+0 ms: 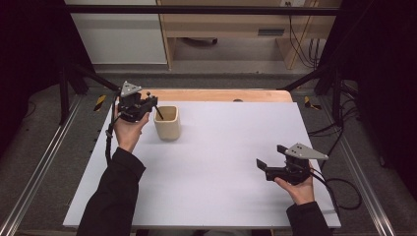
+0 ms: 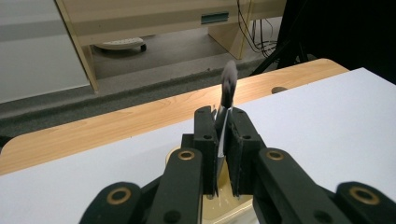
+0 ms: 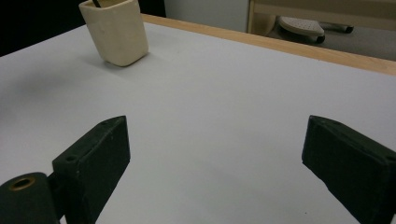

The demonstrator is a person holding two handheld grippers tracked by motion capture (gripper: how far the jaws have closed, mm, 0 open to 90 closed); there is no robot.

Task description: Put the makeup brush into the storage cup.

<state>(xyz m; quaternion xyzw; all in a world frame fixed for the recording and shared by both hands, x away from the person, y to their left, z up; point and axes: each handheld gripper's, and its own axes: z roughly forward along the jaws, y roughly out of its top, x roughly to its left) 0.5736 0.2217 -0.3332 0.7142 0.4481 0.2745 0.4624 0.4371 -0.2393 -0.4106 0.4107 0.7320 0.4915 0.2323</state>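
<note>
Left gripper (image 2: 223, 140) clamped on a thin utensil (image 2: 227, 88) over the cream cup (image 1: 166, 122) upper left, right gripper (image 3: 215, 154) wide open, empty, lower right

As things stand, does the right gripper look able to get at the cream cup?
Probably yes: the right gripper is open, and bare white table lies between it and the cup. The left gripper holds a thin utensil at the cup's rim.

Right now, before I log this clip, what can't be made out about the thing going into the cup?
- Utensil: left gripper view, top end blurred; spoon or brush cannot be told.
- Its lower end: hidden by the left gripper, shut on it, and by the cream cup.
- Cup contents: high view too small; right gripper view crops the rim.
</note>
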